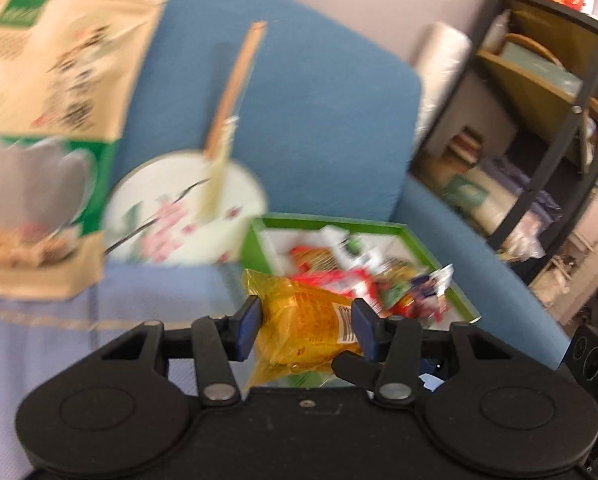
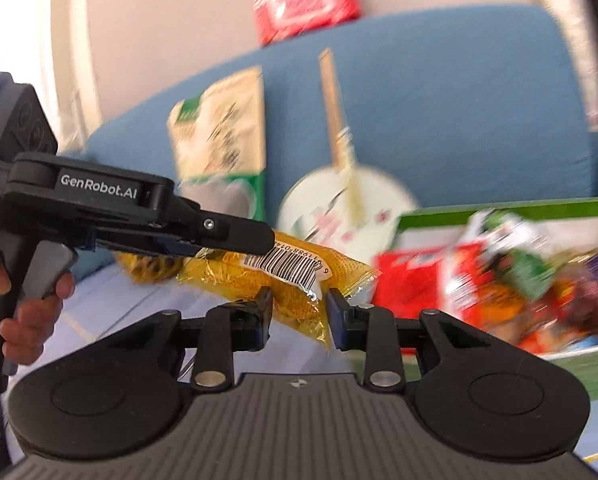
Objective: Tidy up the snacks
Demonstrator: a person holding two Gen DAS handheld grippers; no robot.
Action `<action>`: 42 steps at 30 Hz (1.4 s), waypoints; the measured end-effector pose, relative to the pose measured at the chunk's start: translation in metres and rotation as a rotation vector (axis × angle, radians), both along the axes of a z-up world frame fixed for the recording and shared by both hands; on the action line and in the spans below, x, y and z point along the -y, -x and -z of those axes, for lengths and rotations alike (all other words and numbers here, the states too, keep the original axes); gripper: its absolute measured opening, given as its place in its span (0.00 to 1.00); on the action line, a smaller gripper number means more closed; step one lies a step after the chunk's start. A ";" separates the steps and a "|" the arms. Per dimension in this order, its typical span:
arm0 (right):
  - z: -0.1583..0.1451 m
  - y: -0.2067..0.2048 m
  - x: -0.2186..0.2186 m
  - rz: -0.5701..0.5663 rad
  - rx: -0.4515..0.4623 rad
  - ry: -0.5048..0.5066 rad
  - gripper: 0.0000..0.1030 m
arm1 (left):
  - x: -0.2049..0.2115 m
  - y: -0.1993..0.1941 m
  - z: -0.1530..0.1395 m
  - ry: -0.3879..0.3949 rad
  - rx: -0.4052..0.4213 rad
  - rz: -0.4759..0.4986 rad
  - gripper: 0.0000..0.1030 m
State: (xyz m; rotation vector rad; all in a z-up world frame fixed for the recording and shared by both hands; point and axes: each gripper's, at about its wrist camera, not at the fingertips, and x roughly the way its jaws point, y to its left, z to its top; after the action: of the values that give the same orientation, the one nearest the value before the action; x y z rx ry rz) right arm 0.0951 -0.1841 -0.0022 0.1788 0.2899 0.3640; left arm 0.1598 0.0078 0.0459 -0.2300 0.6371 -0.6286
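My left hand-held gripper (image 1: 305,330) and right hand-held gripper (image 2: 299,314) both clamp one yellow snack packet (image 2: 275,272), lifted beside green tray (image 1: 331,222) heaped with wrapped snacks (image 1: 363,276).

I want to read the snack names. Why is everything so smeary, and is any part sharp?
Left wrist view: motion blur smears the tan bag and tray snacks; the left gripper on the yellow packet looks sharper. Right wrist view: the tray is streaked, but the packet's barcode and the right gripper are fairly clear. The fisheye bends the sofa edges in both.
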 end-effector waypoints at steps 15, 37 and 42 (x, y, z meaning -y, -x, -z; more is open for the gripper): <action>0.014 -0.047 0.047 0.312 0.045 0.039 0.66 | 0.096 -0.075 0.001 -0.071 0.058 0.005 1.00; -0.003 0.012 0.028 0.429 -0.023 0.223 1.00 | 0.025 0.012 0.013 -0.157 -0.065 -0.302 1.00; 0.018 0.047 0.023 0.523 -0.113 0.233 1.00 | 0.021 0.050 0.019 -0.255 -0.029 -0.359 1.00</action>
State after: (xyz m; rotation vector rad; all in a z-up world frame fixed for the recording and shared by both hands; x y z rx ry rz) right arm 0.0481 -0.2076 -0.0198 0.0408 0.3815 -0.1989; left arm 0.1095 -0.0129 0.0272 -0.1101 0.6769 -0.1964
